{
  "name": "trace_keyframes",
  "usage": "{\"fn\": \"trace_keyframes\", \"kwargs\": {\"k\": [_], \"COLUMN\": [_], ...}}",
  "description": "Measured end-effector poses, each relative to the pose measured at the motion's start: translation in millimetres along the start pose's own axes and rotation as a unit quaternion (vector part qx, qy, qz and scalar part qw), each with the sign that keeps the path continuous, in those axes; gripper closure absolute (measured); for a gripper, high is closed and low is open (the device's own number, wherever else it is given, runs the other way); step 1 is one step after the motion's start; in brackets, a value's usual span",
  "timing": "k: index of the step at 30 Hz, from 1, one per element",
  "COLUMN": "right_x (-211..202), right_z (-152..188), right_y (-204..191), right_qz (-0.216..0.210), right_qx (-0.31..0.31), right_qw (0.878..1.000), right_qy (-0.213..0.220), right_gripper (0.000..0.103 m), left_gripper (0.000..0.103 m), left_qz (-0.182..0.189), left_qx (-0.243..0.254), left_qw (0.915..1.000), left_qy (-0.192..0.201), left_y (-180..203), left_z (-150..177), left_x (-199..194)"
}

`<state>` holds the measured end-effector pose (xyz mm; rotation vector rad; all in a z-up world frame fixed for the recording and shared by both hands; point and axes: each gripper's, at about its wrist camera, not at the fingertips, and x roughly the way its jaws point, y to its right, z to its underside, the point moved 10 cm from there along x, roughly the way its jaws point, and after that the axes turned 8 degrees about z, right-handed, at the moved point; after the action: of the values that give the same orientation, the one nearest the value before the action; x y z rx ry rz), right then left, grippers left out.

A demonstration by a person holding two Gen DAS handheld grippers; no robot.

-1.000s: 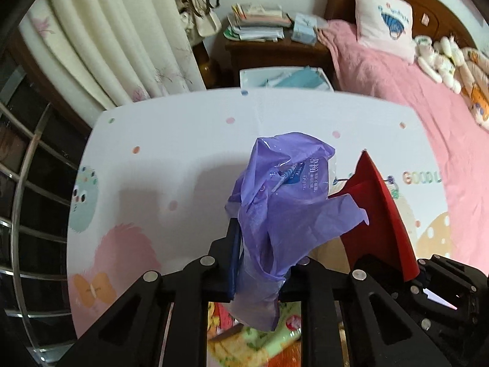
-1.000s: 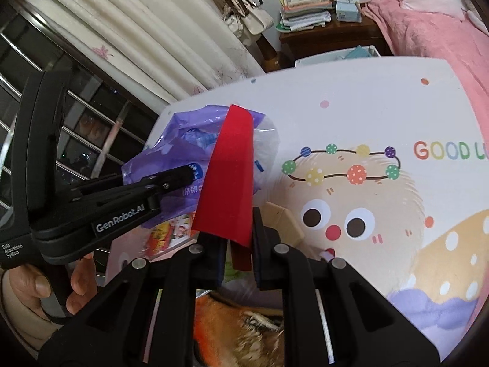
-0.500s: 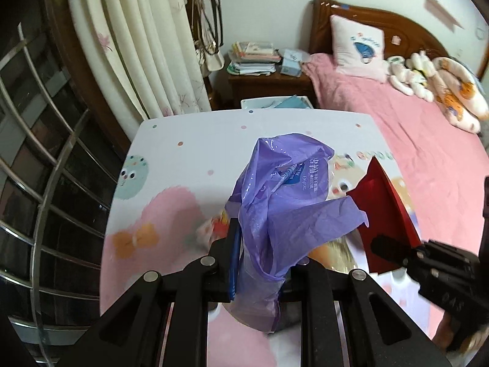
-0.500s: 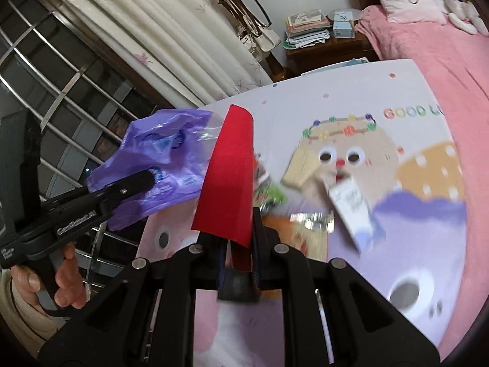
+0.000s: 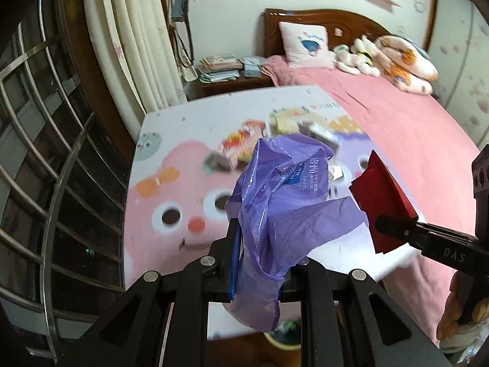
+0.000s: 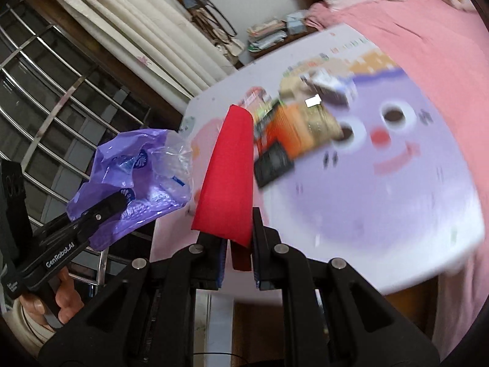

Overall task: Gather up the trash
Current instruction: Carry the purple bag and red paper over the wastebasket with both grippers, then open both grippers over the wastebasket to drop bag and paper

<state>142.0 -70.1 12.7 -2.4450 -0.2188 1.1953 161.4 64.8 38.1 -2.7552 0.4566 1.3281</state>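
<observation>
A crumpled purple plastic bag [image 5: 284, 189] stands up between the pads of my left gripper [image 5: 259, 263], which is shut on it. My right gripper [image 6: 237, 244] is shut on a folded red paper [image 6: 227, 177] that sticks up from its jaws. Both are held in the air in front of the near edge of the cartoon-printed table [image 6: 397, 198], side by side. The right wrist view shows the left gripper [image 6: 119, 198] and the purple bag [image 6: 137, 177] at the left. Several blurred wrappers and small boxes form a trash pile [image 6: 299, 122] in the middle of the table.
A pink bed [image 5: 397, 116] runs along the table's right side. A nightstand with stacked books [image 5: 220, 70] stands behind it, with curtains [image 5: 134, 46] and window bars [image 5: 45, 153] on the left. A round pale-rimmed container [image 5: 284, 333] shows below the table's near edge.
Both grippers have drawn back from over the table and risen a little, so the table looks smaller and the trash pile has come into view. The bag and the red paper stay gripped.
</observation>
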Motion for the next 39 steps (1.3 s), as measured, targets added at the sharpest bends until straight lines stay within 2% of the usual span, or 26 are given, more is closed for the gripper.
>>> {"fn": "trace_keyframes", "kwargs": {"k": [4, 8, 16, 17, 23, 32, 37, 39], "right_x": [-9, -14, -1, 4, 50, 156, 219, 236], "right_z": [70, 127, 208, 212, 261, 347, 388, 399], "right_y": [0, 2, 27, 33, 76, 161, 202, 216], "right_qz": [0.023, 0.046, 0.085, 0.088, 0.101, 0.132, 0.136, 0.138], "right_qx": [0.015, 0.023, 0.032, 0.034, 0.056, 0.066, 0.085, 0.095], "right_qw": [0.999, 0.998, 0.992, 0.991, 0.984, 0.970, 0.960, 0.958], "right_qy": [-0.015, -0.039, -0.089, -0.094, -0.135, -0.195, -0.228, -0.233], "right_gripper": [0.092, 0.092, 0.092, 0.092, 0.092, 0.092, 0.091, 0.091], "left_gripper": [0.086, 0.086, 0.086, 0.086, 0.086, 0.086, 0.086, 0.082], "left_qz": [0.019, 0.037, 0.073, 0.076, 0.076, 0.064, 0.061, 0.060], "left_qx": [0.014, 0.024, 0.032, 0.032, 0.021, 0.013, 0.008, 0.010], "left_qw": [0.9996, 0.9979, 0.9907, 0.9899, 0.9822, 0.9729, 0.9676, 0.9662], "left_qy": [-0.018, -0.046, -0.110, -0.116, -0.171, -0.222, -0.245, -0.251], "left_y": [0, 5, 27, 30, 46, 52, 52, 52], "left_z": [61, 118, 203, 206, 278, 370, 408, 421], "left_x": [-15, -18, 19, 26, 85, 206, 268, 291]}}
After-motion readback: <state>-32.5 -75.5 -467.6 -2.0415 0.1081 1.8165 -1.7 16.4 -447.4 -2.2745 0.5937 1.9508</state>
